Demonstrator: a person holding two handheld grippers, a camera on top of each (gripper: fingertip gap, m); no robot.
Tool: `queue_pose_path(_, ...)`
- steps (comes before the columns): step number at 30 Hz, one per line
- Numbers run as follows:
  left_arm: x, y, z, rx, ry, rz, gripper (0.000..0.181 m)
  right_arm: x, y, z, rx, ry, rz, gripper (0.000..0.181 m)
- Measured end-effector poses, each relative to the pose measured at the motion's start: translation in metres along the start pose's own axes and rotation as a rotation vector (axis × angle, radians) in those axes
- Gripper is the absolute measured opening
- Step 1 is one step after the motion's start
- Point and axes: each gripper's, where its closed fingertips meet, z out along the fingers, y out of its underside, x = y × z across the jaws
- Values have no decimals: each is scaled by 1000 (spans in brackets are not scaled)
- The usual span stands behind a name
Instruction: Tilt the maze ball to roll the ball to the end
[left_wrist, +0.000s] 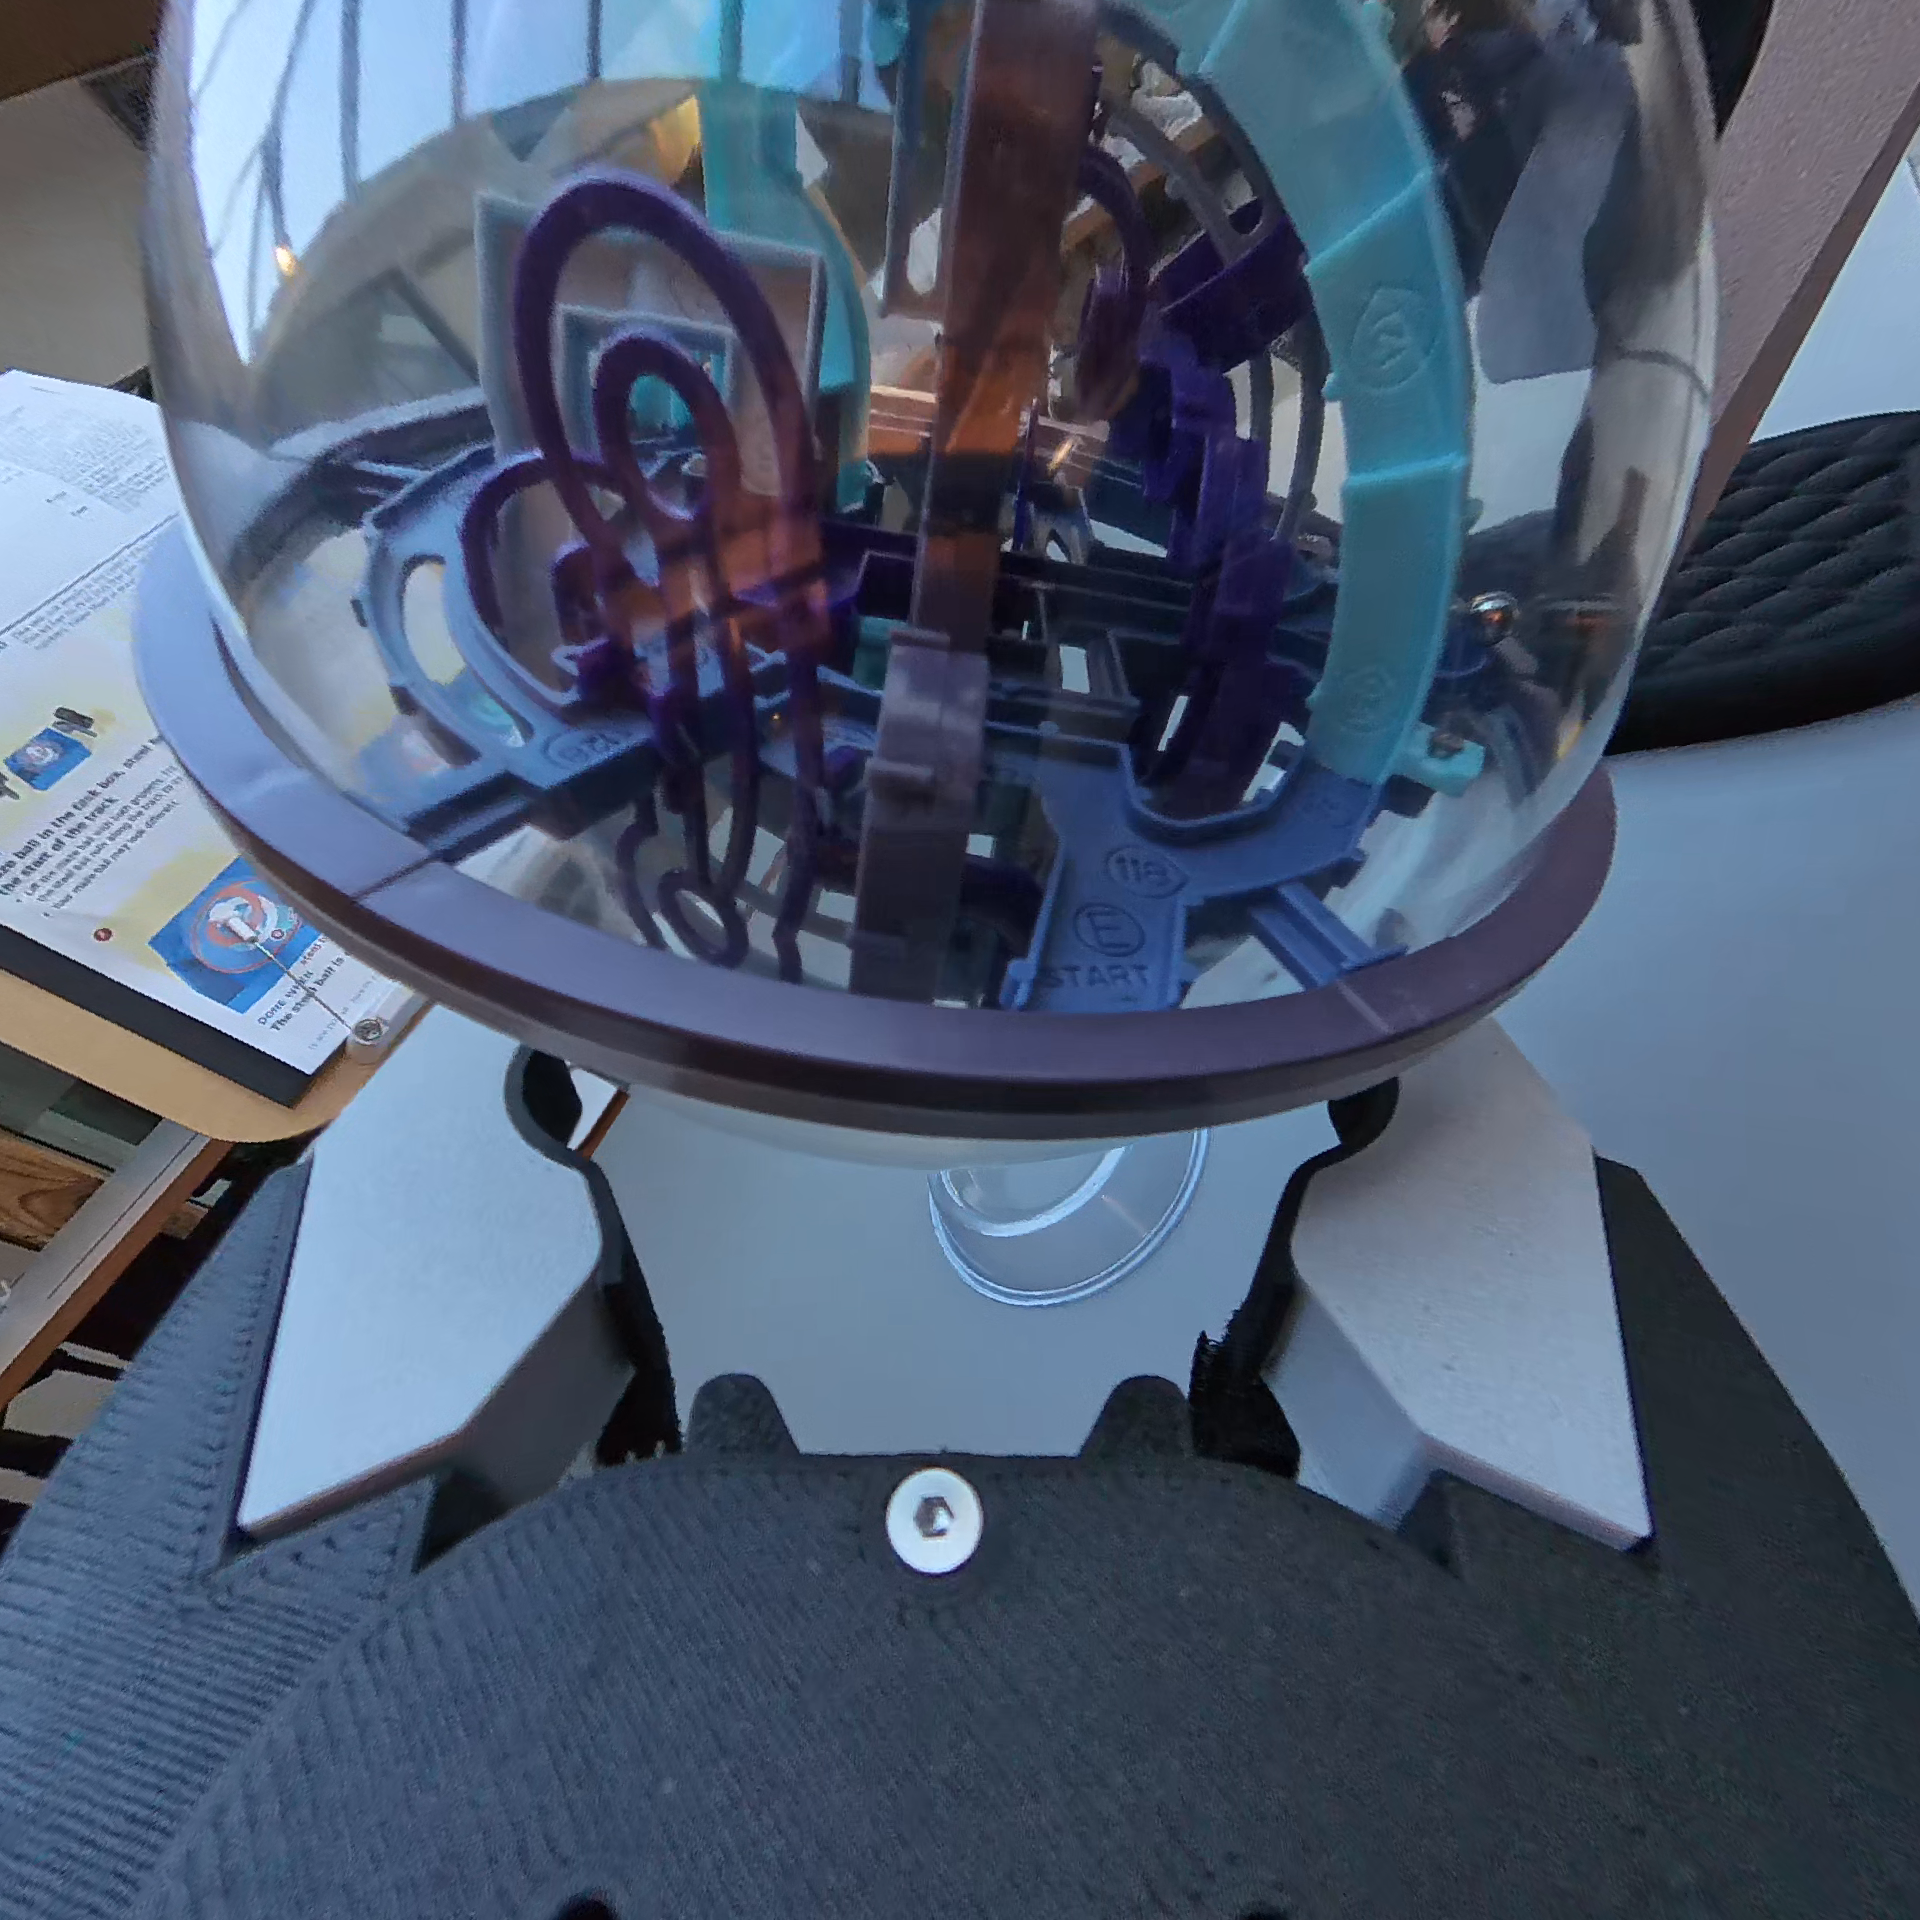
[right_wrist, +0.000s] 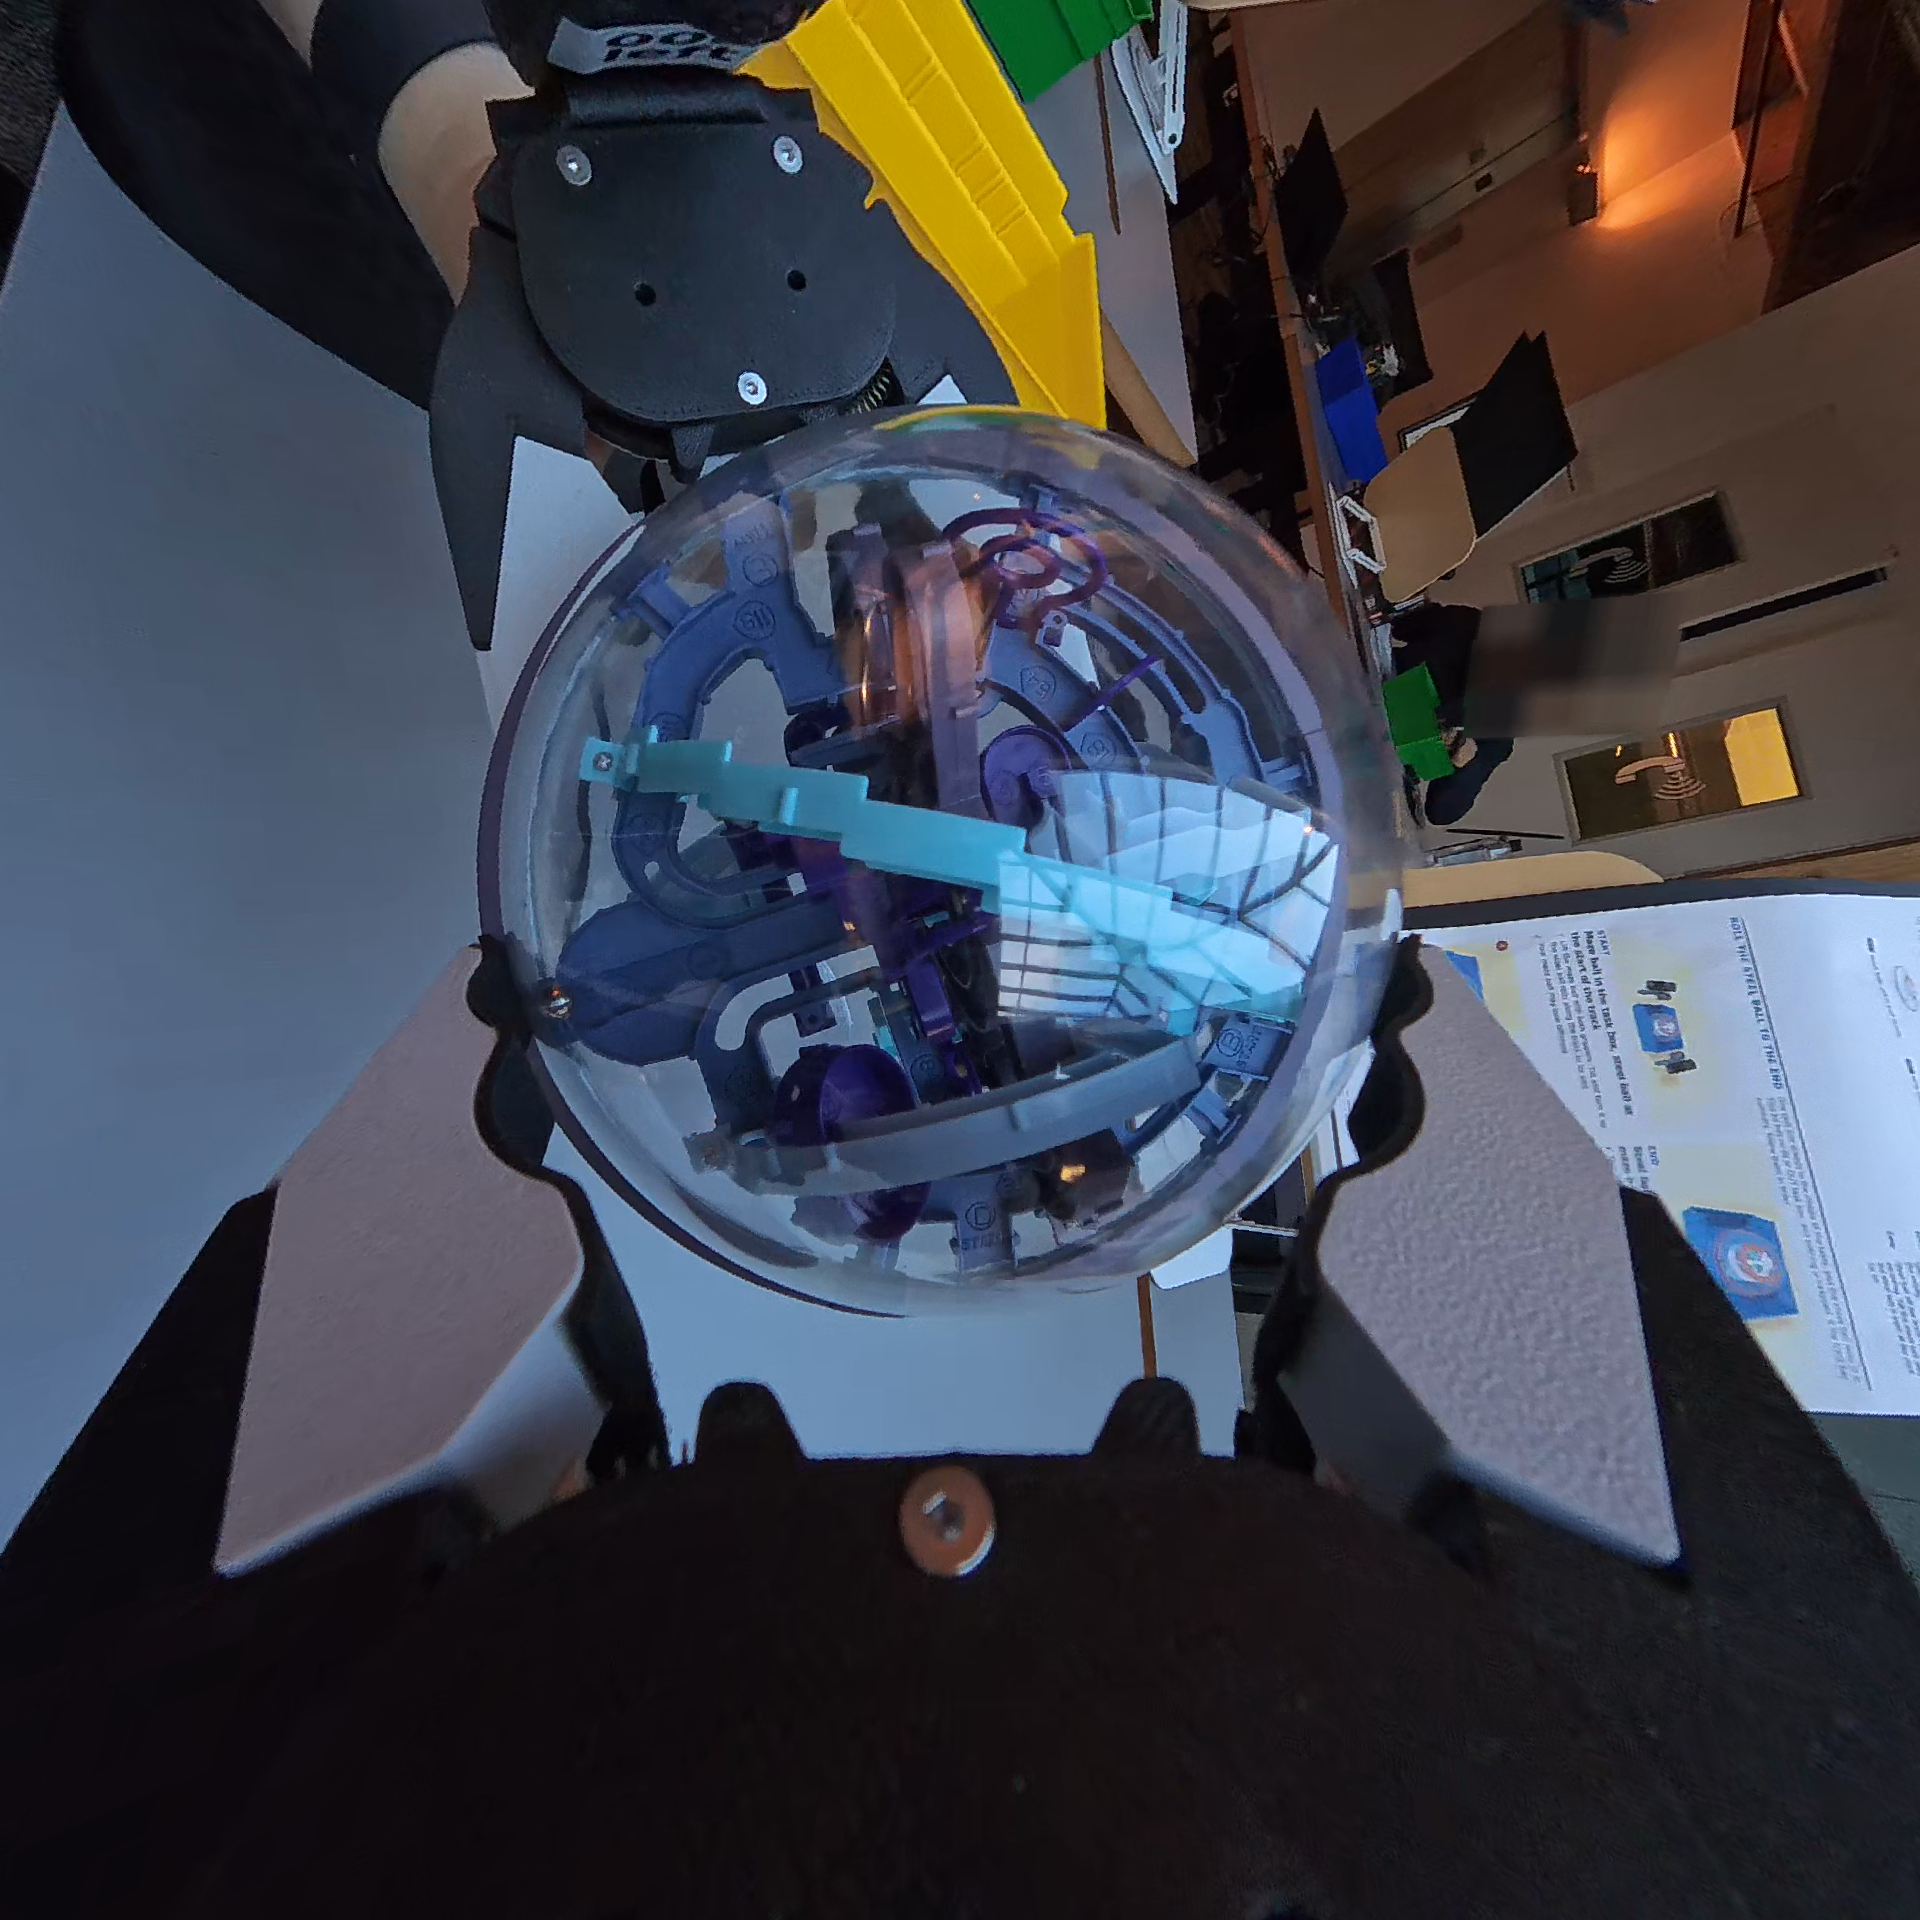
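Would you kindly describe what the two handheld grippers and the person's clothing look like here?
Both grippers are black ridged printed plastic with broad pale flat fingers and a silver hex screw. The left gripper, seen from the right wrist view, shows several small screws; a dark sleeve sits behind it.

dim bluish light | window glare on maze ball (right_wrist: 935, 862) | fisheye edges

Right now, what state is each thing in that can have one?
maze ball: sealed, lifted off the table, held between both grippers.
steel ball: against the shell wall near the dark rim.
left gripper: shut on the maze ball.
right gripper: shut on the maze ball.
clear stand: empty, on the table.
instruction sheet: lying flat.
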Motion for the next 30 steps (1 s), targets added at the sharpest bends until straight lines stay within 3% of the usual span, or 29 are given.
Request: queue_pose_path(30, 33, 24, 4, -16, 55, -151, 147, -30, 15, 10, -44, -124, 80, 157)
